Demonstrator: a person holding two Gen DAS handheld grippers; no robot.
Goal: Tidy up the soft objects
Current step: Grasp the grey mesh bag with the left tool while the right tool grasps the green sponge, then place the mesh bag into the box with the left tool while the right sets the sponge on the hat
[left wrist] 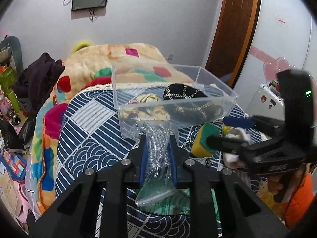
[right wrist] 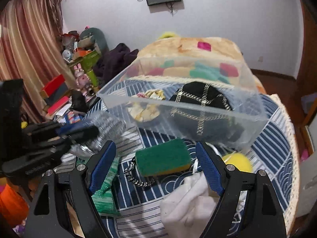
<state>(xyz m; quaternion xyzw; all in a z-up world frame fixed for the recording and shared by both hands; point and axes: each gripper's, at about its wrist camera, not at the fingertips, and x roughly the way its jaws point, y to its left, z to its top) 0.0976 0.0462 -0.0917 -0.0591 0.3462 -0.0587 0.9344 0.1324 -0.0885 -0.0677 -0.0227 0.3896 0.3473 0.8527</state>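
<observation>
While right tongs gape, left tongs pinch bagged scourer.

Bed w/ blue patterned cover: clear bin, green sponge, white cloth, chain.

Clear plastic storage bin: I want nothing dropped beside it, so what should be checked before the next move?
1. Left gripper shut on the clear bag of silver scrubber: ok.
2. Bag over the clear plastic storage bin: not ok, it is in front of the near wall.
3. Room in the bin beside the black chain-pattern pouch and the yellow floral cloth: ok.
4. Right gripper open: ok.
5. Green and yellow sponge between its jaws, pads not touching: ok.
</observation>
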